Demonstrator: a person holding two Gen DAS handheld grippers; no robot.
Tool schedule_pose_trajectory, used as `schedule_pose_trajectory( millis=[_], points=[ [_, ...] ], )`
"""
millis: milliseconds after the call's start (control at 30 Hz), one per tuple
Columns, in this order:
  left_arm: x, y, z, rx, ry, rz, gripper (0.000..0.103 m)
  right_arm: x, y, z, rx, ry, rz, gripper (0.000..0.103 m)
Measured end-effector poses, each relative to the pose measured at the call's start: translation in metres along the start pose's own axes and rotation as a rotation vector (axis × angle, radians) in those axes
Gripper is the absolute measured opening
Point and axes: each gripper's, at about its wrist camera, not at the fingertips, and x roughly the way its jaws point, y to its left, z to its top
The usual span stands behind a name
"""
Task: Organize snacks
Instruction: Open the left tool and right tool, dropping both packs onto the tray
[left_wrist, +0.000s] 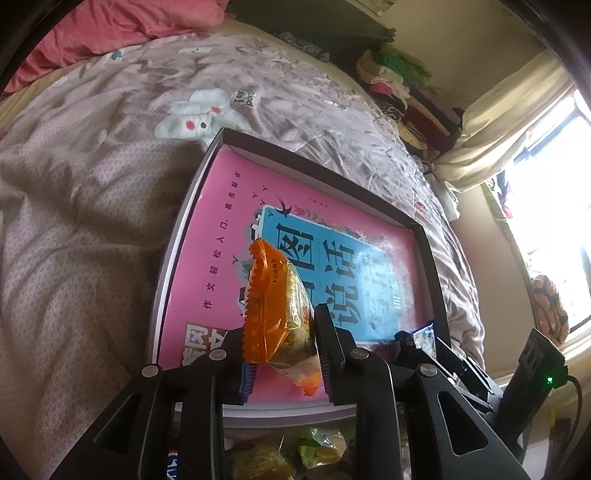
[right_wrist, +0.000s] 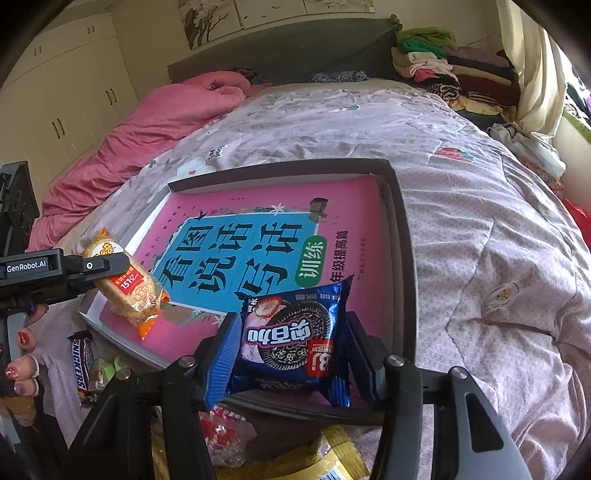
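Note:
My left gripper (left_wrist: 282, 343) is shut on an orange-wrapped snack cake (left_wrist: 277, 314) and holds it above the near end of a shallow box (left_wrist: 168, 266) with a pink and blue book cover inside. The cake (right_wrist: 125, 284) and the left gripper (right_wrist: 110, 273) also show in the right wrist view at the box's left edge. My right gripper (right_wrist: 291, 350) is shut on a blue Oreo packet (right_wrist: 295, 339) over the near edge of the box (right_wrist: 400, 236). The Oreo packet's corner (left_wrist: 424, 338) shows in the left wrist view.
The box lies on a bed with a mauve patterned quilt (right_wrist: 480, 221). A Snickers bar (right_wrist: 82, 363) and several loose snacks (right_wrist: 325, 458) lie on the quilt in front of the box. A pink duvet (right_wrist: 147, 129) lies at the back left, folded clothes (right_wrist: 443, 62) at the back right.

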Motion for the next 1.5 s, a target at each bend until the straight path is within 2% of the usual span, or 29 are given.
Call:
schedule_pose_trajectory(
  millis=[500, 633, 900, 967, 1133, 1300, 1500],
  points=[
    [0.004, 0.002, -0.004, 0.005, 0.009, 0.023, 0.036, -0.014, -0.012, 0.003, 0.039, -0.041, 0.012, 0.063],
    [0.004, 0.0, -0.005, 0.019, 0.017, 0.061, 0.044, -0.015, -0.013, 0.003, 0.044, -0.048, 0.013, 0.063],
    [0.003, -0.006, -0.008, 0.054, 0.028, 0.096, 0.052, -0.015, -0.013, 0.004, 0.047, -0.05, 0.017, 0.065],
    [0.001, -0.008, -0.008, 0.065, 0.028, 0.099, 0.057, -0.016, -0.013, 0.004, 0.046, -0.054, 0.015, 0.066],
    [-0.002, -0.014, -0.01, 0.096, 0.029, 0.115, 0.06, -0.016, -0.013, 0.004, 0.057, -0.061, 0.015, 0.068],
    [-0.01, -0.016, -0.01, 0.109, 0.018, 0.121, 0.067, -0.023, -0.012, 0.005, 0.051, -0.094, 0.022, 0.07],
    [-0.022, -0.017, -0.008, 0.12, -0.003, 0.108, 0.072, -0.025, -0.014, 0.005, 0.062, -0.101, 0.025, 0.072]
  ],
)
